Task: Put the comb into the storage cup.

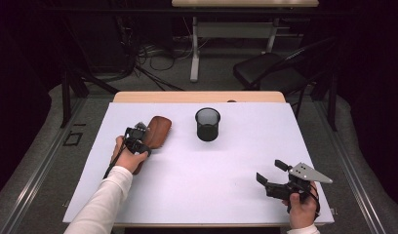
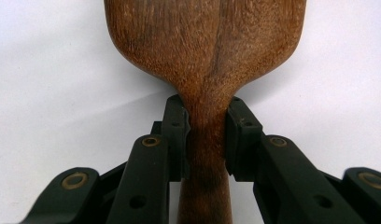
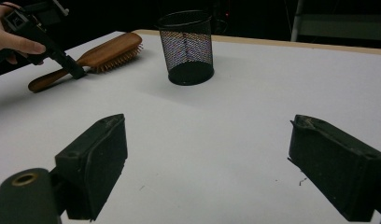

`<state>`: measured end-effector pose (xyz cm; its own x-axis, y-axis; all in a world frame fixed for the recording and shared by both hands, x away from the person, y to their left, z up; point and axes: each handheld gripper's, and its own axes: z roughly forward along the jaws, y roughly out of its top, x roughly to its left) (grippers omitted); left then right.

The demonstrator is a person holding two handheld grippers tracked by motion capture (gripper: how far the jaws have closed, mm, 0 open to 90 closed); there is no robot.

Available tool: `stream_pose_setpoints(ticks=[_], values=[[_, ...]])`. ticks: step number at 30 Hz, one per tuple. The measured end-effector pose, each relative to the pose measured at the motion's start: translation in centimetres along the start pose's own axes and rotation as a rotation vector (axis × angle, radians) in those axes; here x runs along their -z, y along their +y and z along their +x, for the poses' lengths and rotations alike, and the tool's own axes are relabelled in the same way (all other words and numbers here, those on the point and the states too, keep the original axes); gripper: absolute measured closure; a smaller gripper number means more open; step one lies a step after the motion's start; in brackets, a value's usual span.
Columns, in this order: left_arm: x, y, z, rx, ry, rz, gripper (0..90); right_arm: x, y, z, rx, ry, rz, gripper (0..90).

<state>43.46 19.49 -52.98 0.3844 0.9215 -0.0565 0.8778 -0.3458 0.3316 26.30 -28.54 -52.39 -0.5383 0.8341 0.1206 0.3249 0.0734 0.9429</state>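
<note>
**Wooden hairbrush taken at the neck, on the left of the desk**

The room behind is dark, with cables and a folding chair on the floor. In front stands the desk (image 1: 197, 195), a wide white board on a wooden top. On it, toward the far middle, is a black wire-mesh cup (image 1: 208, 124), round and empty as far as I can see. To its left, well apart, lies the brown wooden hairbrush (image 1: 157, 130), with its oval head pointing away from the person and its bristles down on the board.

The left gripper (image 1: 136, 138) is closed on the brush: its two jaws press the narrow neck from both sides, just where the head becomes the handle (image 2: 205, 154). I judge the brush to be stiff, rather light, and with smooth wood that may slip; the neck is a good place to hold, but the head is heavier, so it may tip forward when lifted.

The right gripper (image 1: 275, 178) is held near the right front corner, jaws wide apart, holding nothing.
</note>
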Motion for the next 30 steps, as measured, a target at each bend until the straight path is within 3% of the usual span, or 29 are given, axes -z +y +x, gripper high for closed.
stream_pose_setpoints(ticks=[30], values=[[0.4,-0.31,0.39,0.015,-0.035,-0.062,73.0,-0.05,-0.05,0.02,-0.001,0.0,0.002,11.2]])
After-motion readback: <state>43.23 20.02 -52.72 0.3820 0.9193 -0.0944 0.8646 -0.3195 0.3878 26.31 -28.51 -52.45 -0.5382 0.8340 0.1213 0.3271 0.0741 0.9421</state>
